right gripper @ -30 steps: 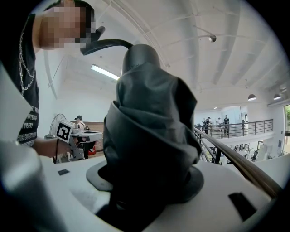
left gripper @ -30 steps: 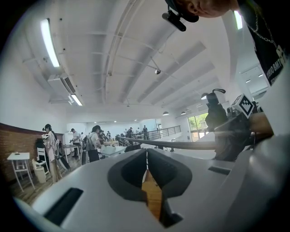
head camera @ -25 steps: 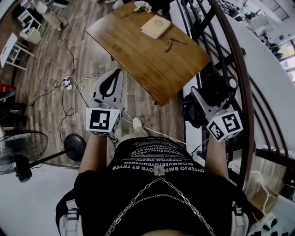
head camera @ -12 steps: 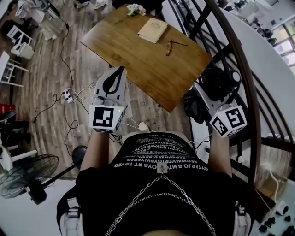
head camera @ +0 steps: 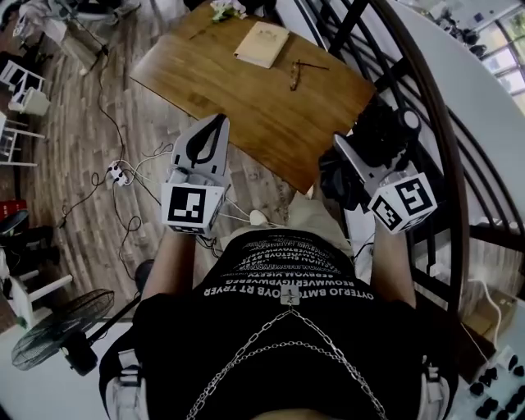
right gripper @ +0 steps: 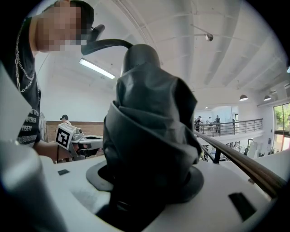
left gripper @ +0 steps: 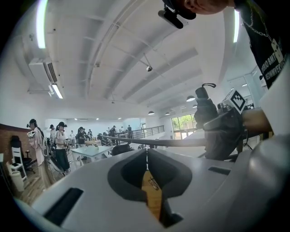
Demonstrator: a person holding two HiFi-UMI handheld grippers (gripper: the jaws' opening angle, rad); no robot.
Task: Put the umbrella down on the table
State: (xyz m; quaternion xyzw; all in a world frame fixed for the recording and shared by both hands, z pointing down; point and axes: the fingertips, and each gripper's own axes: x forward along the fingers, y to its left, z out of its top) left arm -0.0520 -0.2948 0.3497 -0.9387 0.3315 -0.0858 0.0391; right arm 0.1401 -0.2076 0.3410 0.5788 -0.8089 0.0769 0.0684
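Note:
A folded black umbrella (head camera: 384, 136) stands in my right gripper (head camera: 358, 156), whose jaws are shut on its bundled fabric. In the right gripper view the umbrella (right gripper: 148, 129) fills the middle and hides the fingertips; its curved handle points up to the left. My left gripper (head camera: 215, 125) is shut with nothing in it, its tip over the near edge of the wooden table (head camera: 246, 98). In the left gripper view the jaws (left gripper: 146, 156) meet, with the tabletop showing through the slit below them. Both grippers hang in the air before the table.
On the table lie a tan book (head camera: 262, 43), a pair of glasses (head camera: 299, 72) and some flowers (head camera: 223, 10) at the far end. A dark curved railing (head camera: 447, 172) runs close on the right. Cables and a power strip (head camera: 115, 172) lie on the floor left; a fan (head camera: 53, 344) stands lower left.
Both grippers have moved forward toward the table; the left tip now overlaps its near edge. The umbrella stays in the right gripper's grip.

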